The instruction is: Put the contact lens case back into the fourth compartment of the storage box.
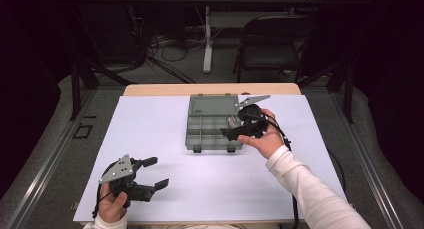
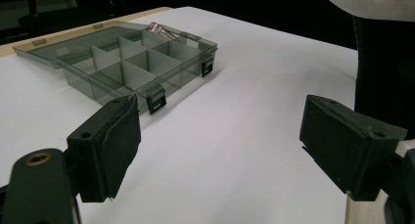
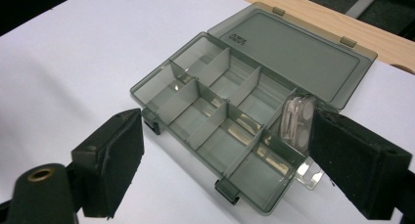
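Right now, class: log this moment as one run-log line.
box: open on table | clear packet: in right-end compartment | right gripper: open, above box | left gripper: open, apart

hidden: clear packet (image 3: 297,120) partly behind jaw | organizer box (image 3: 230,121) (contents indistinct)

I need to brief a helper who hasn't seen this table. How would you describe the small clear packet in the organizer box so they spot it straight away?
On the white table cover lies an open smoky-grey compartment box, its lid folded flat behind. In one of its end compartments, next to the right gripper, a small clear packet stands on edge. It shows pale round shapes inside, and the other compartments look empty.
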A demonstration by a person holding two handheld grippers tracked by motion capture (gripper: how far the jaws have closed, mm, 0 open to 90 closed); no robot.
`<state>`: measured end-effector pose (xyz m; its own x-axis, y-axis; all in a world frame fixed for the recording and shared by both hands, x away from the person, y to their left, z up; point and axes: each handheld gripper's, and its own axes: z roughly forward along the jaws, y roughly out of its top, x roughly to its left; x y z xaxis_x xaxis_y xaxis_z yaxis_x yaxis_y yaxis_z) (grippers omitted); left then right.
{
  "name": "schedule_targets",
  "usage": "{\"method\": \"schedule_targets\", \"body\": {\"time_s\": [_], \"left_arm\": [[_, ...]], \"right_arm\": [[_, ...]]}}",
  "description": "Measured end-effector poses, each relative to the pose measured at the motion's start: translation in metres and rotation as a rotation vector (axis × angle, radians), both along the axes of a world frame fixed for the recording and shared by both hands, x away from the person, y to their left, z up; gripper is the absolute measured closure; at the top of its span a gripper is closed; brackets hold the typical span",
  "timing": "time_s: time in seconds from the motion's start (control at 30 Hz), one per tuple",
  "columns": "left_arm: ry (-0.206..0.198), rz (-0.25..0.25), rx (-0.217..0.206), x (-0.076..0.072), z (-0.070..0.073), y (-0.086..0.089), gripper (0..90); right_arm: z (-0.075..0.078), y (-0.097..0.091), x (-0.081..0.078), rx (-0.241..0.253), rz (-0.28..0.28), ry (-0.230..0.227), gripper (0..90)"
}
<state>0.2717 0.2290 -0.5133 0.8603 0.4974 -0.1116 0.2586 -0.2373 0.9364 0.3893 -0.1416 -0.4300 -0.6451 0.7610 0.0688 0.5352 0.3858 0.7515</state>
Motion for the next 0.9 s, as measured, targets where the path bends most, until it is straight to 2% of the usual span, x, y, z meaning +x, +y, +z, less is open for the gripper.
{"method": "schedule_targets", "body": {"time_s": [0.27, 0.57, 0.9], "left_arm": [[-0.001, 0.004, 0.003, 0.000, 0.000, 0.000, 16.0], [0.000, -0.003, 0.001, 0.000, 0.000, 0.000, 16.0], [0.003, -0.007, -0.004, 0.001, 0.000, 0.000, 16.0]], "right_arm": [[0.001, -0.001, -0.025, 0.015, 0.034, -0.021, 14.0], [-0.005, -0.013, -0.054, 0.031, 0.046, -0.055, 14.2], [-0.015, -0.025, -0.080, 0.065, 0.032, -0.076, 14.3]]}}
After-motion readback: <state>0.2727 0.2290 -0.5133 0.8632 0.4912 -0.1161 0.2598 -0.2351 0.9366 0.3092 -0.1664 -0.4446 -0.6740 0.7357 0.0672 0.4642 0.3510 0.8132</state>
